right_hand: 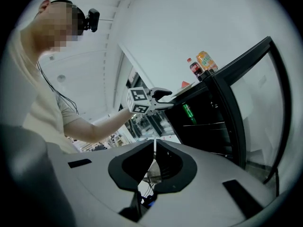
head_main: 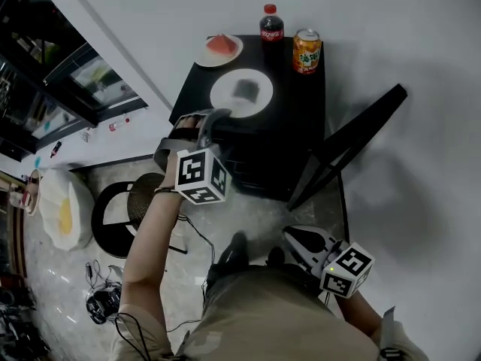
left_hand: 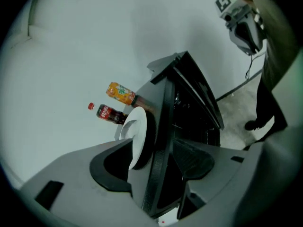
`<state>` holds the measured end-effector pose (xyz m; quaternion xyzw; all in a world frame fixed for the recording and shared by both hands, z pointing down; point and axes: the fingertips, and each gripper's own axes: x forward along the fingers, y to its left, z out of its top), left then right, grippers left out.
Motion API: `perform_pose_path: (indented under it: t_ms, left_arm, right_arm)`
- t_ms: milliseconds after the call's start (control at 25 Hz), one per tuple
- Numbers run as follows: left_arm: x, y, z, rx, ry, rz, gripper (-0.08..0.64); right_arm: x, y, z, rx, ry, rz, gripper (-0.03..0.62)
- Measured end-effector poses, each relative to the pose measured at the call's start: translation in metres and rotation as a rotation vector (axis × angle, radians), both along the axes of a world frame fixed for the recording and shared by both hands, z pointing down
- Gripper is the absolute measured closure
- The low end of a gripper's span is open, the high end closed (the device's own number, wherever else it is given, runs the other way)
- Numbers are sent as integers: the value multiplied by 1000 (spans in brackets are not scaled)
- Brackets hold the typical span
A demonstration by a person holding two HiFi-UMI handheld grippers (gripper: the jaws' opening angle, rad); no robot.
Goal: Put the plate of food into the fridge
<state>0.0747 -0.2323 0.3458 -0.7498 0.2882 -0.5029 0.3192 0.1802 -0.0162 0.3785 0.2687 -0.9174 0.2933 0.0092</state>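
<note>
Fridge door point(head_main: 349, 143) glossy glass; plate point(head_main: 224, 95) smooth white; floor point(head_main: 263, 213) polished.

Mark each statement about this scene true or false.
1. The fridge door is open. True.
2. The left gripper has its jaws shut. False: they stand wide apart, near the edge of the white plate.
3. A cola bottle and an orange can stand on top of the fridge. True.
4. The white plate is inside the fridge. False: it sits on top.
5. The right gripper holds a plate. False: its jaws are shut on nothing.
</note>
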Motion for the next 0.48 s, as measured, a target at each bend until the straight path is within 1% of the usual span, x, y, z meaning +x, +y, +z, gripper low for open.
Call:
perform_pose_path:
  t_ms: [80, 200, 360, 480]
  left_arm:
    - [2, -7, 4, 17, -56, 26, 313]
    - [6, -12, 12, 5, -93, 65, 310]
    - [8, -15, 21, -21, -98, 99, 310]
    - [9, -16, 18, -14, -86, 120, 310]
  right_arm:
    - [0, -1, 3, -6, 7, 17, 565]
    - [-5, -5, 2, -1, 22, 34, 565]
    - [-17, -10, -2, 7, 41, 47, 565]
    - [-26, -16, -1, 2, 50, 47, 565]
